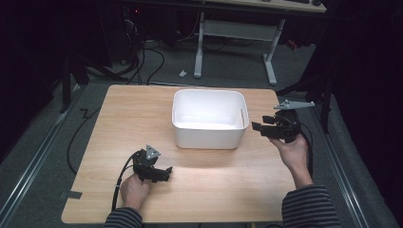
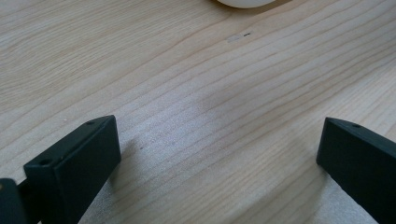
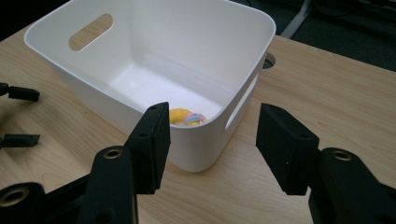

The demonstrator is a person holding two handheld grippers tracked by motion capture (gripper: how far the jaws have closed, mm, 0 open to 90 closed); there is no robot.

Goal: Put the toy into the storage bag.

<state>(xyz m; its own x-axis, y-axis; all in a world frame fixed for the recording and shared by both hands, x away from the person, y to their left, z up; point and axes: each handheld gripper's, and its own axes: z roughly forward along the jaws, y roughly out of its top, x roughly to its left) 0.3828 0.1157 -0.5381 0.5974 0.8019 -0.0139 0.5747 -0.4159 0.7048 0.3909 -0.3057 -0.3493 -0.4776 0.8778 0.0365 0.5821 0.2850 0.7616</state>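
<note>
A white plastic bin point(image 1: 209, 118) with handle slots stands in the middle of the wooden table point(image 1: 133, 118). Inside it, near one corner, lies a small yellow and pastel object point(image 3: 187, 116). My right gripper point(image 1: 259, 127) hovers just off the bin's right side and points at it. Its jaws point(image 3: 212, 116) stand open with nothing between them, framing the bin's near corner point(image 3: 205, 154). My left gripper point(image 1: 165, 173) rests low over the table at the front left. It point(image 2: 218, 128) is open wide over bare wood, with the bin's base point(image 2: 245, 2) far ahead.
A white-legged desk point(image 1: 237, 33) and loose cables point(image 1: 142, 57) stand on the floor beyond the table. A person's striped sleeves point(image 1: 309, 209) come in at the bottom. The table's front edge point(image 1: 190, 221) lies close behind the left hand. The left gripper's jaws point(image 3: 18, 93) show far off.
</note>
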